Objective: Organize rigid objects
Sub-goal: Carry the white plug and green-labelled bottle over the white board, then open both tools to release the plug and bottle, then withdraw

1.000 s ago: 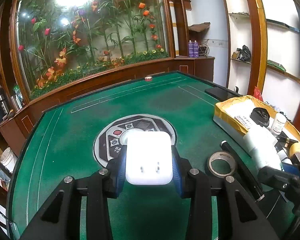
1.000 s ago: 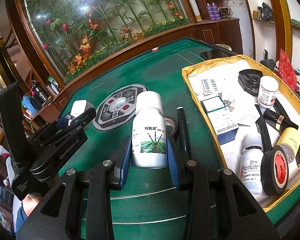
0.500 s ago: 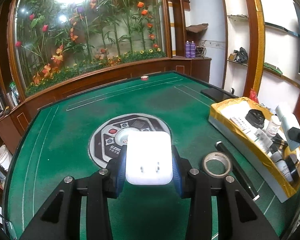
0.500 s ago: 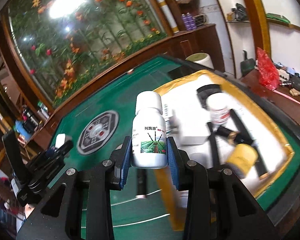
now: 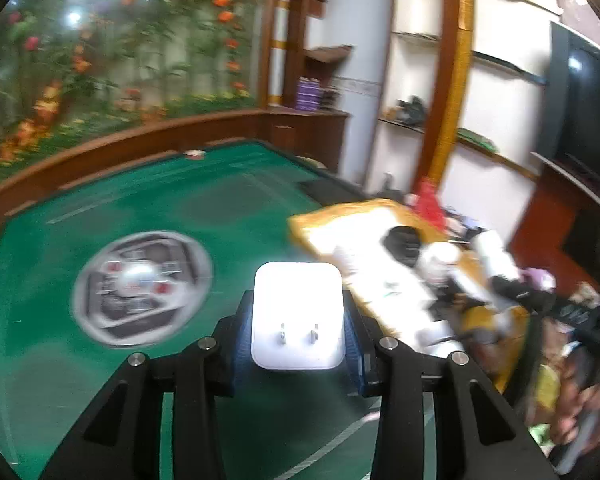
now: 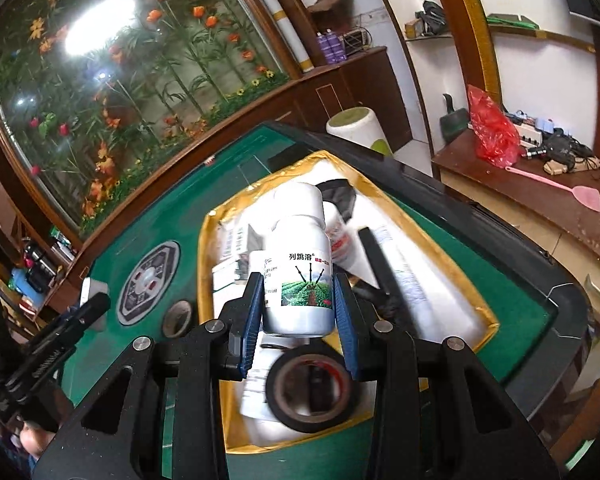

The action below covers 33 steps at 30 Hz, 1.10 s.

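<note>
- Gripping a white plug adapter [image 5: 298, 316], the left gripper [image 5: 298, 340] has its blue pads pressed on both flanks of the block, whose two metal prongs face the camera
- Left of that gripper and ahead of it, a round grey control panel [image 5: 142, 286] sits in the green felt table [image 5: 60, 360], blurred
- Right of that gripper and ahead of it lies a yellow-rimmed tray [image 5: 300, 220] with a white lining; its contents are smeared, so only white bottles and dark shapes can be made out
- Seen from the right wrist, the left gripper [image 6: 94, 298] shows far to the left, with the adapter only a pale sliver [image 6: 88, 286] at its tip
- Just left of the right gripper, a brownish tape ring [image 6: 178, 318] lies on the felt [image 6: 112, 360] beside the tray's rim [image 6: 206, 280]
- Clamped between the blue pads of the right gripper [image 6: 300, 300] stands a white bottle [image 6: 300, 264] with a field picture on its label, upright, white cap away from the camera, held above the tray
- Directly below that gripper, inside the tray, a black tape roll [image 6: 312, 388] lies flat with a red inner ring
- Right of the bottle, a long black bar [image 6: 384, 264] lies on the white lining, next to another white bottle [image 6: 340, 236], partly hidden
</note>
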Tool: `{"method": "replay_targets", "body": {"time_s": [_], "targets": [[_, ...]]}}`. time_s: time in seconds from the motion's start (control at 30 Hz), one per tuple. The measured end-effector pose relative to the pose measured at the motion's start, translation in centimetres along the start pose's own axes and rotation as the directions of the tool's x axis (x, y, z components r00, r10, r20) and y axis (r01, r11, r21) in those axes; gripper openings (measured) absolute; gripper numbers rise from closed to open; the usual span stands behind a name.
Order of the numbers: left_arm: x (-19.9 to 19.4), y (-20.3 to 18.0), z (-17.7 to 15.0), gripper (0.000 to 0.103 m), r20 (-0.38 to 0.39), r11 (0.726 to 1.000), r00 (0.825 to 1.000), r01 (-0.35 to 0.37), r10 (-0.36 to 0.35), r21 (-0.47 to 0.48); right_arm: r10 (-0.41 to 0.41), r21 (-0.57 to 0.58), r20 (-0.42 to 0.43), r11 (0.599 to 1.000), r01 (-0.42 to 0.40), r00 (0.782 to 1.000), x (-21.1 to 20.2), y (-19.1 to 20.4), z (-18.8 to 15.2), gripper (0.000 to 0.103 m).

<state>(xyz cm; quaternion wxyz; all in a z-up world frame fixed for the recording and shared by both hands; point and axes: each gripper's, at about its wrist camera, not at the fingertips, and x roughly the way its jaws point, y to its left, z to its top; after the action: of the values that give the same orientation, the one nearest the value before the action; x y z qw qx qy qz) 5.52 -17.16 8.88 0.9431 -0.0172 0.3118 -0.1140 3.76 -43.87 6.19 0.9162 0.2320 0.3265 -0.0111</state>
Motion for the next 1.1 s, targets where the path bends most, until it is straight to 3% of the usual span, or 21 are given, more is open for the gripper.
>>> {"method": "replay_targets", "body": {"time_s": [0.17,0.33,0.77,1.03,1.1], "targets": [[2.9,-5.0,0.7,0.04,-0.08,0.989,0.986,0.147,-0.146,0.008,-0.029,0.017,-0.01,0.999,0.029,1.0,0.3,-1.9,0.0,0.034],[5.4,-8.7,0.2,0.04,-0.148,0.976,0.966,0.218,-0.212,0.022,-0.043,0.031,-0.017,0.999,0.043,0.999,0.7,-3.5,0.1,0.034],[7.6,-10.0,0.0,0.04,-0.192,0.98,0.961,0.2,-0.199,-0.013,-0.05,-0.039,-0.048,0.998,0.048,0.998,3.2,-3.7,1.7,0.034],[8.0,-10.5,-0.4,0.041,-0.209,0.98,0.958,0.199,-0.197,-0.01,-0.06,0.006,-0.088,0.998,0.061,0.994,4.4,-4.9,1.9,0.034],[8.1,-10.5,-0.4,0.046,-0.214,0.98,0.957,0.197,-0.195,-0.01,-0.066,0.009,-0.091,0.998,0.067,0.994,4.4,-5.0,2.0,0.035]]}}
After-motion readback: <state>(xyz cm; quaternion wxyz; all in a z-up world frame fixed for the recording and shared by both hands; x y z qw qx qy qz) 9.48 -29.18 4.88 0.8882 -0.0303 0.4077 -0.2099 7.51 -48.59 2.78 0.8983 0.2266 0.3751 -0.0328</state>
